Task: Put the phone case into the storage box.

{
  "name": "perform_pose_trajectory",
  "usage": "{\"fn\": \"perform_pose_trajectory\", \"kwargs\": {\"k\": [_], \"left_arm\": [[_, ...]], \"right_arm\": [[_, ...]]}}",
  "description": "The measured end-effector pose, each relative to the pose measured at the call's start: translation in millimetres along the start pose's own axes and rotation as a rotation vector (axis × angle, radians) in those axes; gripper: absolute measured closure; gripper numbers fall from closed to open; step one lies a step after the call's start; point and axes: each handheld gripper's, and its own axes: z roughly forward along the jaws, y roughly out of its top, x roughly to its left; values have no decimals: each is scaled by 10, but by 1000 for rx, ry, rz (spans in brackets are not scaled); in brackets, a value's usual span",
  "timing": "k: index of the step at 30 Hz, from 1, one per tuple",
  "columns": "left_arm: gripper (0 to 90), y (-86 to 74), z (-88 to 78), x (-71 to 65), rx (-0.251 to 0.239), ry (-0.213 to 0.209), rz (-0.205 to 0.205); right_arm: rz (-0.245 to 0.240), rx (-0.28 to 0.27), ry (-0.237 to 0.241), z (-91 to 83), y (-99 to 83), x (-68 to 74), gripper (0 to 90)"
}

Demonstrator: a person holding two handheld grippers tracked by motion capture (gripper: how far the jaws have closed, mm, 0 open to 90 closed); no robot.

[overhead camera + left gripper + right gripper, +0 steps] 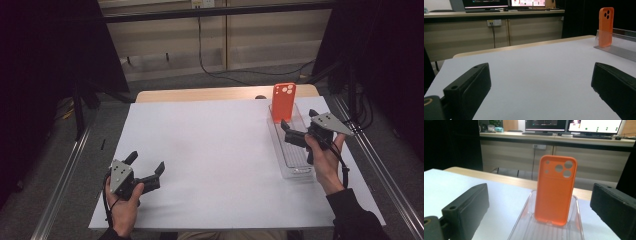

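**Orange phone case stands in the tray, not yet gripped**

The bench (210,150), covered with a white sheet, takes up most of the high view, with a strip of bare wood along its far edge. On its right side lies a long clear plastic tray (295,160), running near to far. At the tray's far end the orange phone case (283,101) stands upright, leaning against the tray's end wall, camera cut-outs at the top.

The right hand-held gripper (287,131) hovers over the middle of the tray, just near of the case, pointing at it with its jaws spread wide and nothing between them. The left hand-held gripper (146,168) sits low at the near left of the bench, well apart from the tray, jaws likewise spread and empty.

Judging by this, the work is at an early stage: the approach to the case looks made, but the grasp and whatever lift or move follows are all left to do.

The right gripper view shows the phone case (555,192) head-on, framed between the jaws, with the ribbed floor of the tray (529,230) under it, which the high view does not resolve. The left gripper view shows the case (605,26) far off to the right and the tray's (619,48) clear side wall edge-on.
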Motion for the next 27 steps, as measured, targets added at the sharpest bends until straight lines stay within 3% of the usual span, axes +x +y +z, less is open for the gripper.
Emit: {"fn": "perform_pose_trajectory", "kwargs": {"k": [18, 27], "left_arm": [[25, 0, -24, -16, -2, -2, 1], [26, -1, -57, -3, -8, 3, 0]], "right_arm": [[-19, -34, 10, -324, -84, 55, 13], [-9, -40, -15, -469, -208, 24, 12]]}}
